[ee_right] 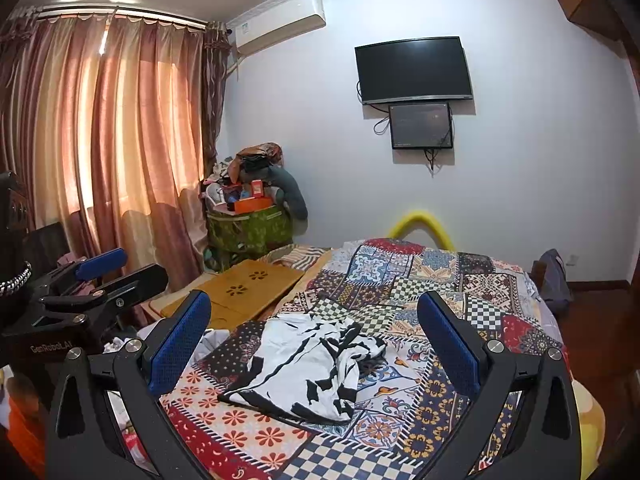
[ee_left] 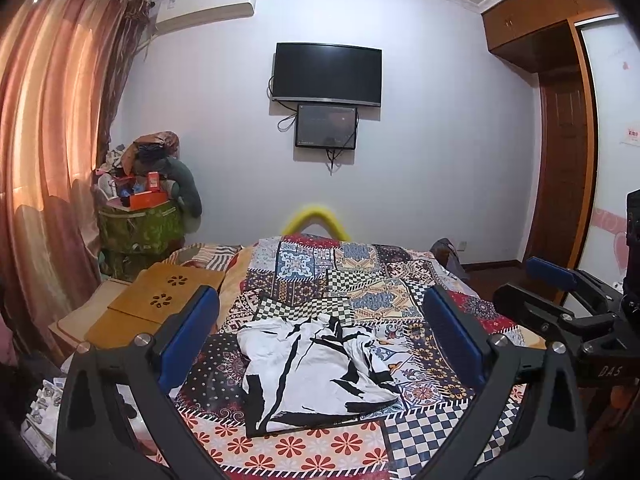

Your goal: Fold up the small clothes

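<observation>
Both hovering spread wide and empty: left gripper (ee_left: pixel 320 344) facing the garment (ee_left: pixel 316 372) at twelve o'clock, right gripper (ee_right: pixel 316 344) likewise.

The left gripper (ee_left: pixel 320 328) and right gripper (ee_right: pixel 314 322) hover side by side, each with its blue-padded jaws spread wide and holding nothing.

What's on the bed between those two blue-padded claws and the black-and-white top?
Only patterned bedspread. Both wrist views show the left tool and right tool open and held above it, with the crumpled top untouched and nothing else lying in that stretch.
</observation>
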